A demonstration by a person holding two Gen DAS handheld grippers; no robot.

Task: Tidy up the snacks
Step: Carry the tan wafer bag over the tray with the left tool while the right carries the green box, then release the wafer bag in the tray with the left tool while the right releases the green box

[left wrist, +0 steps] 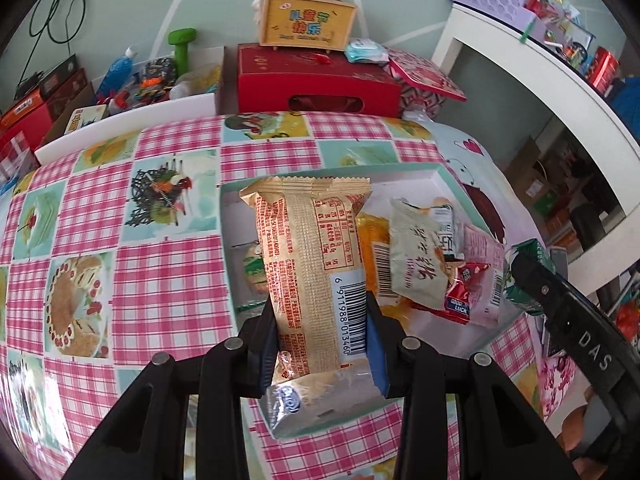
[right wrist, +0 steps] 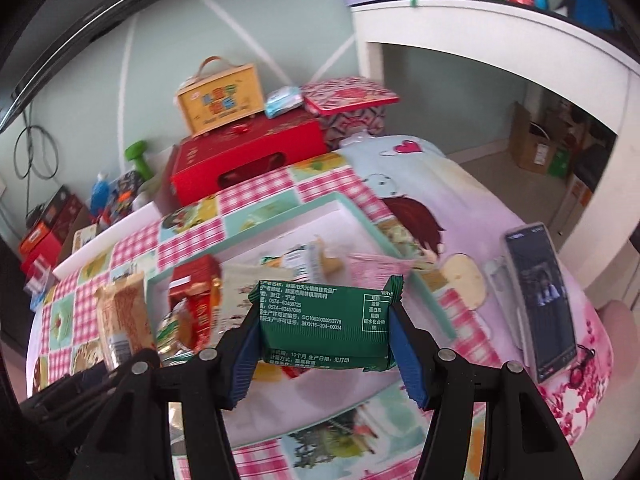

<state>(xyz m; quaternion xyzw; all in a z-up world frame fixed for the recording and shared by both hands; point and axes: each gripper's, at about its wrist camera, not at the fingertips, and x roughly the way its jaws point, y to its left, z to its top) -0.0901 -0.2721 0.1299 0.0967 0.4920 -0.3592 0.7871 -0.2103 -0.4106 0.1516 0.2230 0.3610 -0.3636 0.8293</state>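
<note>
The pink checked tablecloth (left wrist: 168,248) is lying under a white tray (left wrist: 440,178) with snacks piled inside. The left gripper (left wrist: 320,344) is squeezing a long tan snack pack (left wrist: 308,264) above the tray — the right gripper (right wrist: 324,336) is pinching a small green snack pack (right wrist: 324,324) there too.

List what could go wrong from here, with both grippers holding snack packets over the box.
1. The left gripper pinches the long tan snack packet near its lower end; the free upper part may flop or catch the shallow mint-rimmed box.
2. The right gripper grips the green foil packet only by its side edges, so it might slip.
3. The loose packets heaped in the box could be knocked out.
</note>
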